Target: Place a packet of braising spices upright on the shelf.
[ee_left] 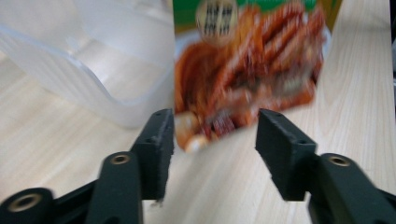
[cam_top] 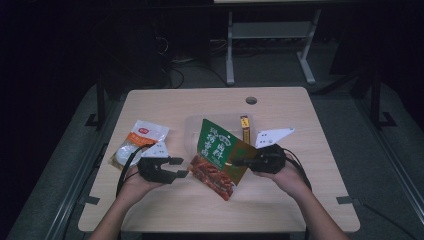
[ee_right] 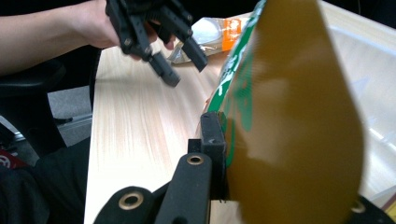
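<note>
A: Where is the green seasoning packet (cam_top: pixel 218 157) right now?

B: Just below the centre of the high view, lifted and tilted. Its lower end, printed with red grilled food, points toward the bottom of the frame. The right gripper (cam_top: pixel 239 161) has it pinched at its right edge, jaws closed on the packet.

A: Does the right gripper view agree?

B: Yes. There the packet (ee_right: pixel 289 116) takes up the right half of the frame, showing its mustard-coloured back with a green edge, and one black jaw presses flat against it at lower centre. The other jaw is hidden behind the packet.

A: And the left gripper (cam_top: pixel 181 167)?

B: Jaws wide, holding nothing. In the high view it sits left of centre, its tips just beside the packet's lower left edge. In the left gripper view the packet's food picture (ee_left: pixel 247 70) hangs in the upper middle, above the gap between the two jaws; I cannot tell whether they touch it.

A: What else is on the desk (cam_top: pixel 300 200)?

B: A clear plastic container (cam_top: pixel 192 131) behind the packet, a slim yellow-brown sachet (cam_top: pixel 244 129) inside it at the right, and a white and orange bag (cam_top: pixel 142 137) at the left of the frame.
</note>
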### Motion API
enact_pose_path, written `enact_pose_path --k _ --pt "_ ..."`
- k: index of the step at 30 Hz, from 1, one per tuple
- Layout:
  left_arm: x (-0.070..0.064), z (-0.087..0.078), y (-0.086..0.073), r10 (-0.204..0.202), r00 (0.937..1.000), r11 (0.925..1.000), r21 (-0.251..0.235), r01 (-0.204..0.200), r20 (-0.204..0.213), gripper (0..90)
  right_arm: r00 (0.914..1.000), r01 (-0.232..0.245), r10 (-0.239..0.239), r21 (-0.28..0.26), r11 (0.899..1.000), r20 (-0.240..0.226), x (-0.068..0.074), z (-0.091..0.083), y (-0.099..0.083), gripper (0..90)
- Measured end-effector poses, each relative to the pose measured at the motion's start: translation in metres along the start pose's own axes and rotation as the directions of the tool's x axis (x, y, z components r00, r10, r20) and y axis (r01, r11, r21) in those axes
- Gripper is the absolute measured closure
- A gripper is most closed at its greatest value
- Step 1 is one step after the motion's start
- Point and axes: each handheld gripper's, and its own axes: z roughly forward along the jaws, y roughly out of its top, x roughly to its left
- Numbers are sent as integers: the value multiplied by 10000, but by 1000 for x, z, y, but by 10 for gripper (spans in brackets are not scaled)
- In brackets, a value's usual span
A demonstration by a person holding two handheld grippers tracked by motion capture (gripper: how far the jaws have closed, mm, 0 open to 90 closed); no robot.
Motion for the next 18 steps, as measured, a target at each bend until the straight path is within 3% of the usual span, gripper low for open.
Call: enact_pose_path --k 3,7,11,12,18 --pt "-5 0 -8 47 10000 9999 165 -48 59 374 9999 135 -135 -42 9999 48 2 -4 7 899" --pt "-7 -1 -16 49 10000 9996 268 -50 14 335 9997 208 -207 -92 9997 121 3 -8 11 899" --pt "-7 -1 -26 115 9999 9984 559 -111 -69 263 9996 53 -44 -322 9995 278 1 -14 21 899" --pt "-8 2 -30 -24 9998 9983 573 35 -179 244 9995 13 -1 -387 9993 310 1 -15 23 899" --pt "-8 5 -31 -8 9997 9977 674 23 -228 186 9980 16 12 -438 9990 638 -2 -19 36 899"
